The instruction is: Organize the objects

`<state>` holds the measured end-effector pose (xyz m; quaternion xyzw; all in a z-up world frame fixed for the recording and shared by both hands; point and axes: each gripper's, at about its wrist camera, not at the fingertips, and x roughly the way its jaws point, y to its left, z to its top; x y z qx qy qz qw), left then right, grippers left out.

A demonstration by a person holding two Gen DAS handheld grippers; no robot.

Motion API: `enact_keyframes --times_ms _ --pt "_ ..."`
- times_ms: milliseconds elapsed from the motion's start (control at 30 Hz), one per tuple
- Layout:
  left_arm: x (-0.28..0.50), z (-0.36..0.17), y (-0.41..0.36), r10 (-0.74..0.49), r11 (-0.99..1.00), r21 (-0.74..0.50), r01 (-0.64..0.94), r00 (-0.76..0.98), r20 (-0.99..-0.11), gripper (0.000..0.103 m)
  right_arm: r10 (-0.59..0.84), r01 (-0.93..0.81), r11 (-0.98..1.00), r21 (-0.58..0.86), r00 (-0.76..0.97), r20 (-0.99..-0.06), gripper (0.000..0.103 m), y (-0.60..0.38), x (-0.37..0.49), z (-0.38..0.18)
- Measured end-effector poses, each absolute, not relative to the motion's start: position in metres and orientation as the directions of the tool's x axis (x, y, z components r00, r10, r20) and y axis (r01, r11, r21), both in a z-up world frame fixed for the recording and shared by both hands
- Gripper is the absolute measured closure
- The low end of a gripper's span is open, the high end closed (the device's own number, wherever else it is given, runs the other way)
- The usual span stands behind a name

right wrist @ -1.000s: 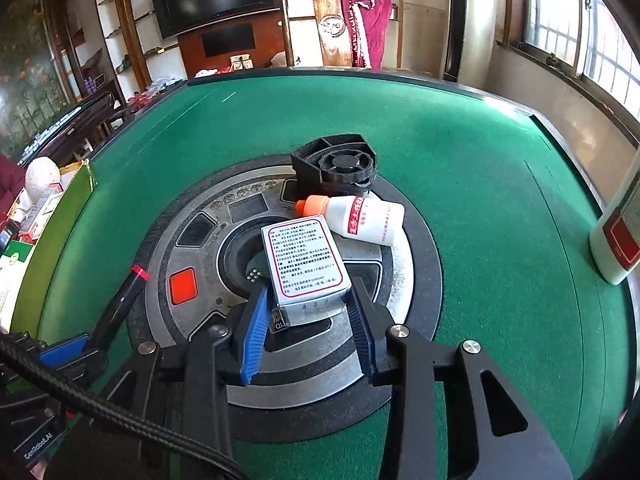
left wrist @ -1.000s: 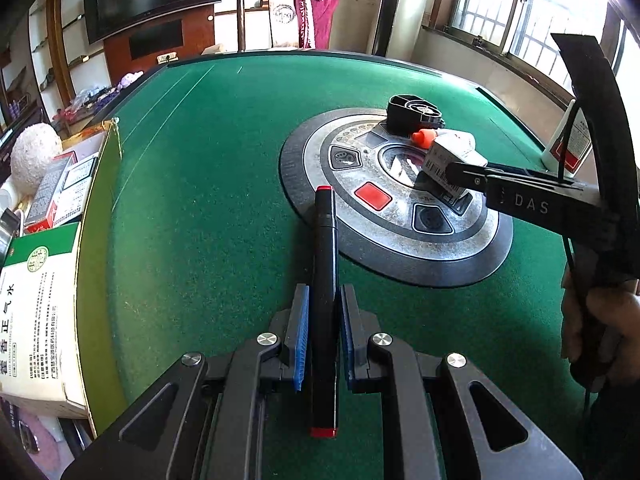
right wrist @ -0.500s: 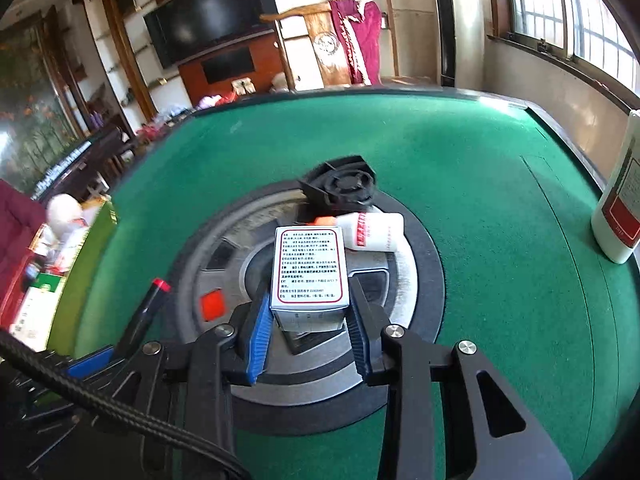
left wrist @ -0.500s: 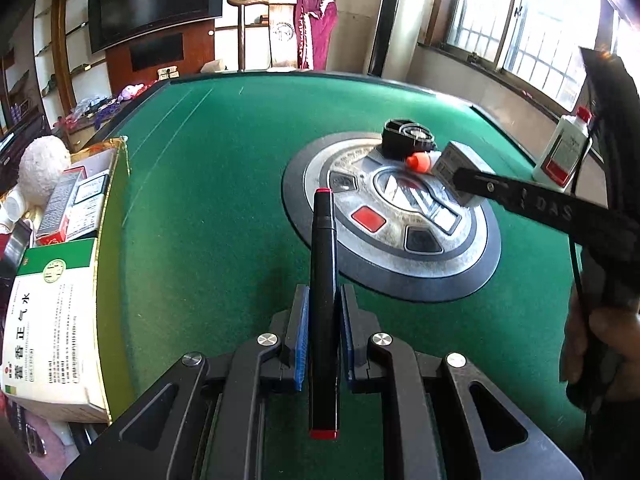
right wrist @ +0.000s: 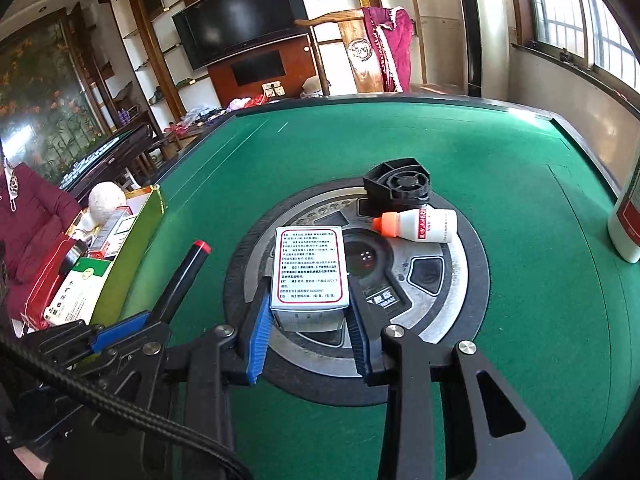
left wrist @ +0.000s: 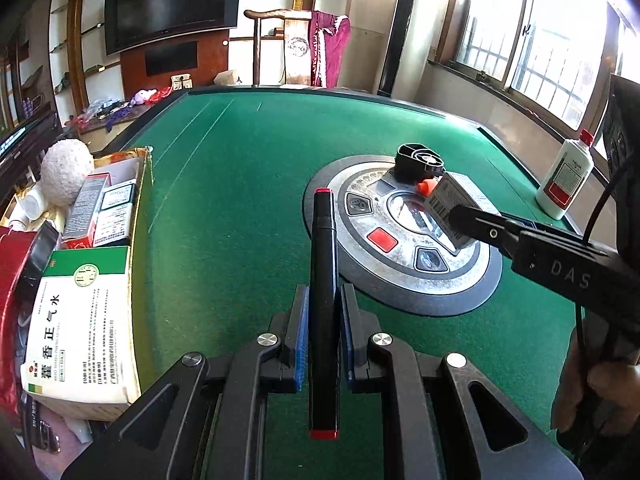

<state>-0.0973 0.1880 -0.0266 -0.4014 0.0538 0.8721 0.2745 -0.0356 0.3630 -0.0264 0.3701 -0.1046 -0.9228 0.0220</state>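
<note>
My left gripper (left wrist: pixel 324 324) is shut on a black marker (left wrist: pixel 323 280) with red ends, held lengthwise above the green table. That marker (right wrist: pixel 182 272) also shows at the left of the right wrist view. My right gripper (right wrist: pixel 308 320) is shut on a small white medicine box (right wrist: pixel 308 272) with a red-framed label, lifted over the round grey centre panel (right wrist: pixel 452 280). In the left wrist view that box (left wrist: pixel 452 208) sits at the tip of the right gripper. A small white bottle with an orange cap (right wrist: pixel 420 225) and a black fan part (right wrist: pixel 398 186) lie on the panel.
An open carton (left wrist: pixel 140 216) at the table's left edge holds medicine boxes (left wrist: pixel 80 332) and a white fuzzy ball (left wrist: pixel 66 172). A larger white bottle with a red cap (left wrist: pixel 566 176) stands near the right rim. A person in a maroon jacket (right wrist: pixel 28 216) sits at far left.
The right gripper's jaws closed on the white box and lifted it off the centre panel. The left gripper kept its hold on the marker and barely moved.
</note>
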Motion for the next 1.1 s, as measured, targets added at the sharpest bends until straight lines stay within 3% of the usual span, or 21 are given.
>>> enact_keyframes --times_ms 1100 --pt "-0.107 0.017 0.135 0.491 -0.857 -0.216 -0.467 -0.618 -0.614 0.091 -0.262 0.102 -0.956 0.273 -0.712 -0.651 0.071 0.285 -0.014 -0.024"
